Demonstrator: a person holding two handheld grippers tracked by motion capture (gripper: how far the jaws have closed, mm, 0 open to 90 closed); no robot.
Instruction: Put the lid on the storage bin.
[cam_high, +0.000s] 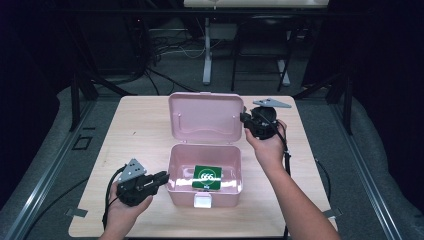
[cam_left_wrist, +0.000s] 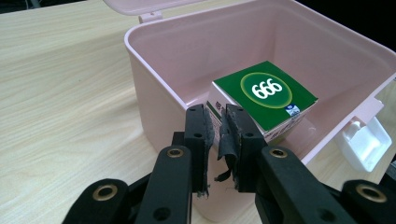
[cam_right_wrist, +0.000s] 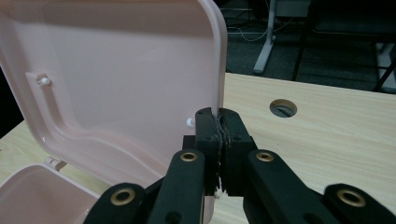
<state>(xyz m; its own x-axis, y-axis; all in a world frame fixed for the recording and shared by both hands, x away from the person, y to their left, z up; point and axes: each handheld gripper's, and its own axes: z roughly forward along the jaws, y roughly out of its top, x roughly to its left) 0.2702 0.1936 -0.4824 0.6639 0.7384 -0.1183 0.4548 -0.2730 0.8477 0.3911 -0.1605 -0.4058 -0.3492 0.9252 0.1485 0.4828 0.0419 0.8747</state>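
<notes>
A pink plastic box (cam_high: 172, 165) stands open at the middle of the table, its lid (cam_high: 205, 117) raised upright behind it. Inside lies a green carton (cam_high: 206, 177) marked 666 (cam_left_wrist: 266, 91). My right gripper (cam_high: 244, 118) is at the lid's right edge, and in the right gripper view its jaws (cam_right_wrist: 218, 116) are shut on that edge of the lid (cam_right_wrist: 121, 79). My left gripper (cam_high: 164, 176) lies level at the box's left wall (cam_left_wrist: 159, 51). Its tips (cam_left_wrist: 217, 119) reach just over the rim, nearly together, with a torn pad hanging and nothing held.
A white latch (cam_high: 202, 201) hangs on the box's front wall. The wooden table (cam_high: 135, 130) has bare room left and right of the box, and a round cable hole (cam_right_wrist: 283, 108) lies behind the lid. Chair and desk legs stand on the floor beyond.
</notes>
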